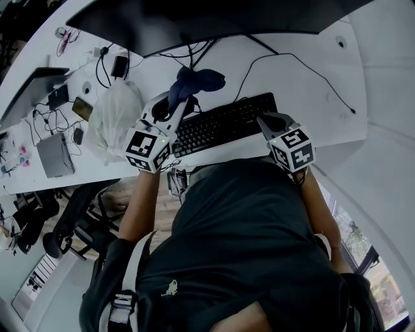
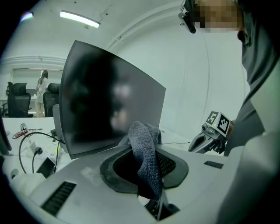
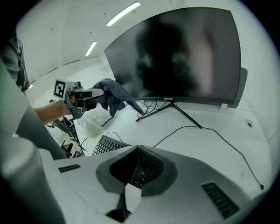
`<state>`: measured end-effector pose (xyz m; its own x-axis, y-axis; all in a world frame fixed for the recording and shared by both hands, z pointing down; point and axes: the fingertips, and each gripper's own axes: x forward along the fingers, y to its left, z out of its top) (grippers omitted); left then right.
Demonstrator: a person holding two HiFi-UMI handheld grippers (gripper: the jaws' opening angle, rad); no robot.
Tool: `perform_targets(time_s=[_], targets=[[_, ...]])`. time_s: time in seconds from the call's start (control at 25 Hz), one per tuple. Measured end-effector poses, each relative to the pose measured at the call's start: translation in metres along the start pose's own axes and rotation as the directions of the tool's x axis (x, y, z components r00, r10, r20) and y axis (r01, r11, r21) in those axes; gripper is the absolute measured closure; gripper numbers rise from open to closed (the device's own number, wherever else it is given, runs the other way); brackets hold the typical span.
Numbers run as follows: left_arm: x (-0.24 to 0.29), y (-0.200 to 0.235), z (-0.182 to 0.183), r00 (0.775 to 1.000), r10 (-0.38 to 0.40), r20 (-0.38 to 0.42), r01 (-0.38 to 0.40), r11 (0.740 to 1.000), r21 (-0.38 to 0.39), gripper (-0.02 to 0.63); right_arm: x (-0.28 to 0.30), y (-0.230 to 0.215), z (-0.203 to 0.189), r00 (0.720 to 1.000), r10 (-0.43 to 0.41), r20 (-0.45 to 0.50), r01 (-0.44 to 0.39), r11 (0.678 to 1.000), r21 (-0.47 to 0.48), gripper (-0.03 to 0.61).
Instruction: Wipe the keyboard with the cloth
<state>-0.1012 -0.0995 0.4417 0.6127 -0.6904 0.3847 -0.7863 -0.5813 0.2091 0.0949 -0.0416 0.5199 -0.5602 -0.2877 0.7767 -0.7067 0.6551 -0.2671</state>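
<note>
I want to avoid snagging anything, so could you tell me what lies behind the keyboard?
The monitor stand, a black cable on the desk, and the cloth, held up in the left gripper's jaws. The monitor overhangs and covers the desk farther back.

a long white desk (image 1: 318, 71) curved through the room, and on it a wide, dark, curved monitor (image 3: 175, 57) stood on a splayed black foot (image 3: 175, 107). the walls (image 2: 188, 83) and ceiling (image 2: 131, 17) were plain white. two strip lights (image 3: 122, 14) glowed overhead in the right gripper view, and a further light bar (image 2: 79, 19) in the left gripper view. black office chairs (image 2: 16, 99) stood far off at that view's left, near a standing person (image 2: 43, 89). in the head view a black swivel chair (image 1: 71, 217) sat at the desk's near edge on pale floor (image 1: 65, 292), and a window (image 1: 373, 262) at the lower right showed greenery (image 1: 355, 232).
</note>
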Motion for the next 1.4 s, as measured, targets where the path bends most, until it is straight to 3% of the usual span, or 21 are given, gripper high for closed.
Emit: perform_targets(time_s=[0.32,0.52,1.4], targets=[[-0.007,0.01,0.002,1.0,-0.011,0.008,0.011,1.0,0.012,0.552,0.0,0.01,0.032,0.994,-0.005,0.106,0.006,1.0,-0.006,0.568],[-0.014,0.013,0.002,1.0,-0.013,0.02,0.013,1.0,0.007,0.552,-0.007,0.019,0.053,0.984,-0.009,0.176,0.021,0.997,-0.071,0.569],[-0.059,-0.013,-0.01,0.997,-0.019,0.07,0.019,1.0,0.001,0.552,-0.027,0.061,0.032,0.985,-0.042,0.168,0.061,0.992,-0.111,0.569]])
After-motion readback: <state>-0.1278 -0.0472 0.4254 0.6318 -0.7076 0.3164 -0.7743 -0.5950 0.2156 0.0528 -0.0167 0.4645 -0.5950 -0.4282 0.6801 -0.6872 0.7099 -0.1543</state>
